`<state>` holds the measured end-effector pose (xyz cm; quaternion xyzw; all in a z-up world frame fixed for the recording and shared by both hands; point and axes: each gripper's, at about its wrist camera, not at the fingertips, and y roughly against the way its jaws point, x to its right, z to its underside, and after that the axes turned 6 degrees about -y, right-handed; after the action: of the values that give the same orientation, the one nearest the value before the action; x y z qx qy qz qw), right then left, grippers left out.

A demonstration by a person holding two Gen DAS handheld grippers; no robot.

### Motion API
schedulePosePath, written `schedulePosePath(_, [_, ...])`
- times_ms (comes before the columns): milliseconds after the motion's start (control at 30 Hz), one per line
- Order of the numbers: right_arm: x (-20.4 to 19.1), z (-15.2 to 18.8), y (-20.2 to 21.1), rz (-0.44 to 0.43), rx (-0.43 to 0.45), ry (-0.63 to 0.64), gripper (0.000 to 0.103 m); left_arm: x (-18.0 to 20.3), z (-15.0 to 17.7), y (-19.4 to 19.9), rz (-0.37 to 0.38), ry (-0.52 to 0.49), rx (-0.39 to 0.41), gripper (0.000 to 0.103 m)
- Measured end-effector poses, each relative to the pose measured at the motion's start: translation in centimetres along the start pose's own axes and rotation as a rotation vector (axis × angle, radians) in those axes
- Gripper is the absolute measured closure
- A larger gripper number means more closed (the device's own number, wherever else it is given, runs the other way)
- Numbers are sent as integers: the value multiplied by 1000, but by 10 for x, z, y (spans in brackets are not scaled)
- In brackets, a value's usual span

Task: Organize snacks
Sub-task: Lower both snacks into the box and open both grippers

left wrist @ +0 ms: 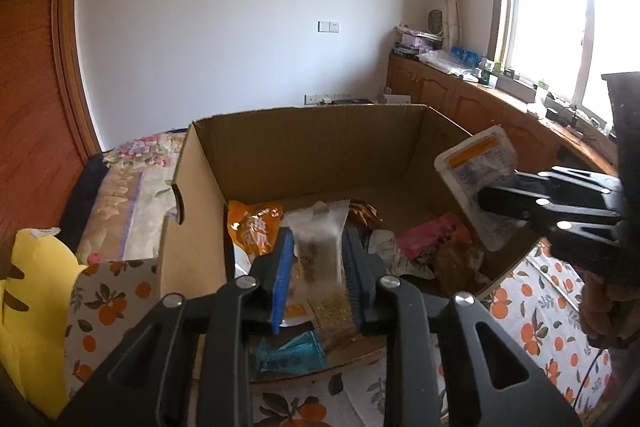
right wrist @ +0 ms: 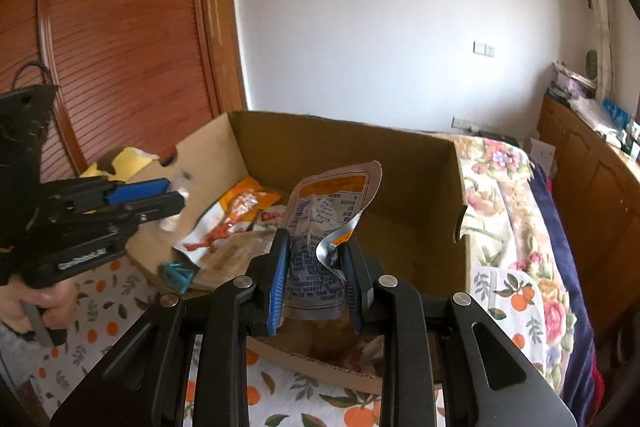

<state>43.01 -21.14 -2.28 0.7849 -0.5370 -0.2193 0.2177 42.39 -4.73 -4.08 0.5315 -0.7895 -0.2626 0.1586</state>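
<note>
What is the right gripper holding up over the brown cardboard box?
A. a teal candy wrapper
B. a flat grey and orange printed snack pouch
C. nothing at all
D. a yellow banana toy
B: the right gripper pinches a flat grey and orange printed snack pouch between its blue pads, above the brown cardboard box.

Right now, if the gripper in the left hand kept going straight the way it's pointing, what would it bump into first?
Probably the clear snack packet lying between the left gripper's fingers in the cardboard box, though depth is hard to judge.
</note>
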Motion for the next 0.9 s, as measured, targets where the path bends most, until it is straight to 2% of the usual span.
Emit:
schedulePosePath(633, [-1,9,-20,45,-60,4,79,11,6,15,-3,-34,9,72])
schedulePosePath(900, [-8,9,-3,53,-35,11,79,15,7,34,-24,-35,19,72])
